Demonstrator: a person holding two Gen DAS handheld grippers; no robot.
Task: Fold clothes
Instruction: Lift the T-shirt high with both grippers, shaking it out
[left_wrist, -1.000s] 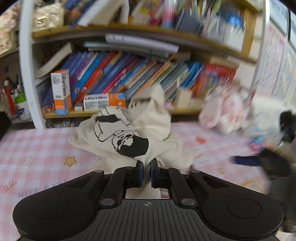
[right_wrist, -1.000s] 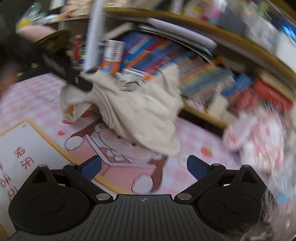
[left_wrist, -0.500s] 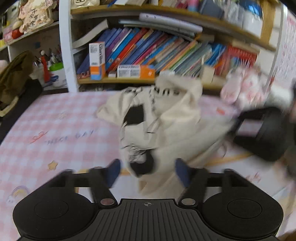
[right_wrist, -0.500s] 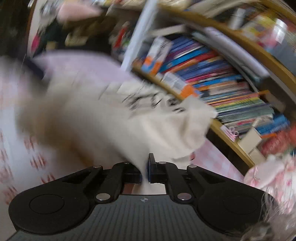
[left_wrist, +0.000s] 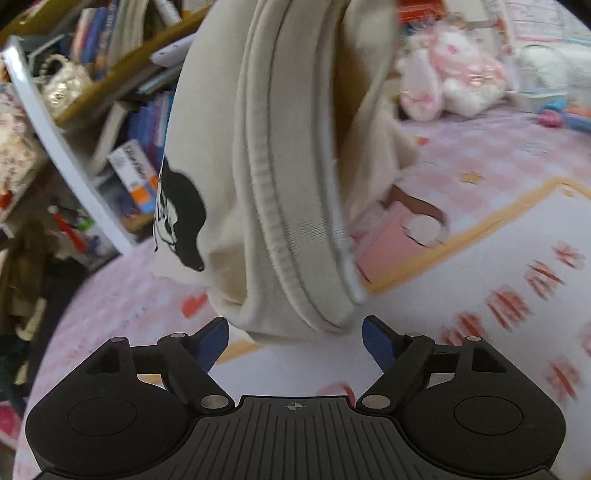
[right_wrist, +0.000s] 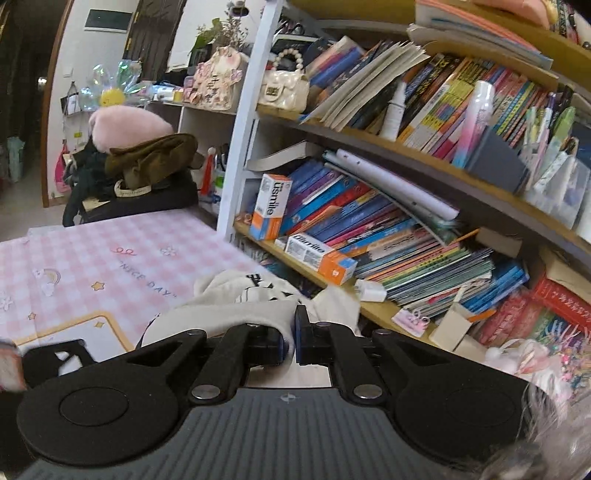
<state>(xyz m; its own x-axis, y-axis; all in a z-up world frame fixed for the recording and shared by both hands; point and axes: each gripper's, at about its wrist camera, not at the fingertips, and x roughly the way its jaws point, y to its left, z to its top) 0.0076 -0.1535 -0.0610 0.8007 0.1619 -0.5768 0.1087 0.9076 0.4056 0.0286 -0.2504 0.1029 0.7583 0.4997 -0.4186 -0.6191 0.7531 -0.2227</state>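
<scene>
Now I am pinching the cream shirt (left_wrist: 280, 177) in my right gripper (right_wrist: 293, 341); my left gripper (left_wrist: 295, 341), jaws opening and empty, should be taking its near hem.

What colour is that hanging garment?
Cream garment with a black printed graphic; it shows best in the left wrist view.

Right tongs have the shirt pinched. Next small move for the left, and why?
Probably ease the left tongs forward onto the hanging hem and close. Their jaws are opening, nothing pressed between them, while the right tongs are shut on the shirt, which dangles bunched above the mat.
</scene>
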